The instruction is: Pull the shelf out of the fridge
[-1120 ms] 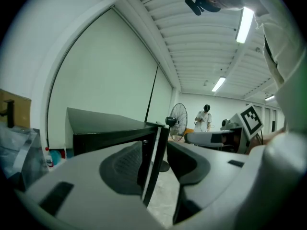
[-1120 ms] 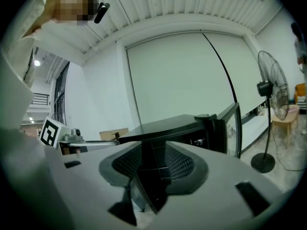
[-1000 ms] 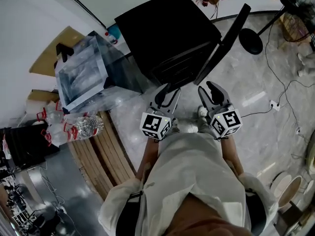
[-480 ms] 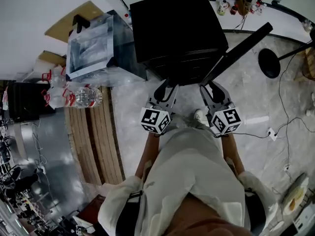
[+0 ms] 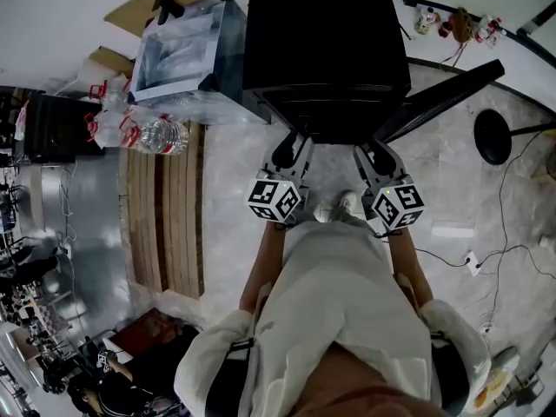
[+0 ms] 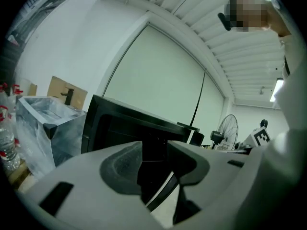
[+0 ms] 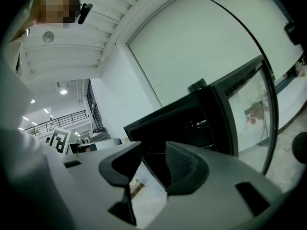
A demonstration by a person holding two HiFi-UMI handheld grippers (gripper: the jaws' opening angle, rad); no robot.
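A small black fridge [image 5: 326, 50] stands on the floor with its door [image 5: 439, 101] swung open to the right. Its inside is dark, and I can only faintly make out shelf edges at the opening [image 5: 334, 115]. My left gripper [image 5: 289, 150] hovers just before the opening's left part, and my right gripper [image 5: 375, 156] before its right part by the door hinge. Each one's jaws stand a little apart with nothing between them. In the left gripper view the left gripper [image 6: 153, 159] points into the fridge [image 6: 124, 128]. In the right gripper view the right gripper [image 7: 153, 159] points at the dark cavity [image 7: 192, 123] beside the door [image 7: 249, 109].
A clear plastic bin [image 5: 187, 50] stands against the fridge's left side, with water bottles [image 5: 156, 135] and wooden slats [image 5: 165, 215] beyond it. A fan base [image 5: 495, 135] and cables [image 5: 512, 233] lie on the floor to the right. The person's shoes [image 5: 334, 207] are just behind the grippers.
The head has turned so that the fridge now sits square and top centre. Both grippers have come down and closer to the fridge's opening. Their jaws look the same.
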